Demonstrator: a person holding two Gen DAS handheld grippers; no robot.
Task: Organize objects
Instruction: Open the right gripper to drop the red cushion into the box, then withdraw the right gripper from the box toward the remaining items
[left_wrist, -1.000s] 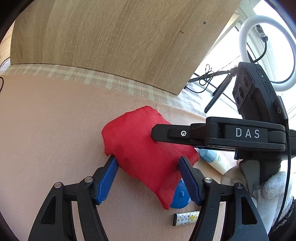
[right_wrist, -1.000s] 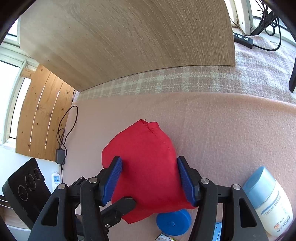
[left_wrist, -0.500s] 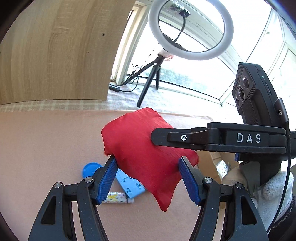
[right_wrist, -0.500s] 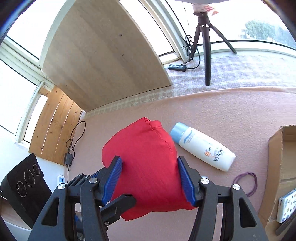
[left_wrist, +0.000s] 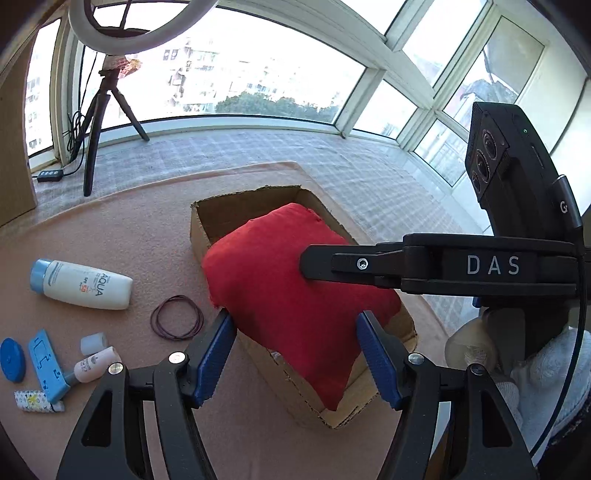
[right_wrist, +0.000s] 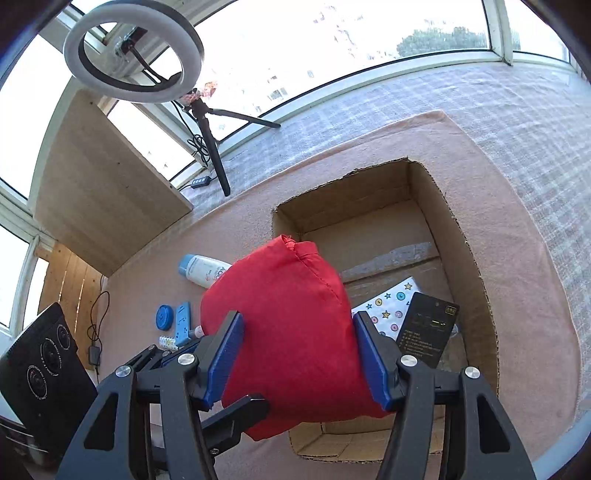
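Both grippers are pinching one red cushion: the left gripper (left_wrist: 295, 354) and the right gripper (right_wrist: 297, 356) are each squeezing it between blue pads, and it is hanging over the near part of the cardboard box (right_wrist: 476, 280), not yet set down.

The red cushion (left_wrist: 291, 291) is covering much of the box opening in the left view. Inside the box, a black card (right_wrist: 428, 332) and a star-patterned sheet (right_wrist: 388, 306) are already lying on the bottom, so sorting appears partly done.

Left of the box, items are still waiting on the pink mat (left_wrist: 110, 236): a hair tie (left_wrist: 176, 316), a white lotion bottle (left_wrist: 79, 284), a small tube (left_wrist: 94, 367), a blue clip (left_wrist: 46, 363), a blue disc (left_wrist: 12, 360) and a patterned tube (left_wrist: 37, 401).

Farther off, a ring light (right_wrist: 131, 59) is standing on its tripod by the windows.

Judgement: the cushion looks nearly placed; about six loose items remain.
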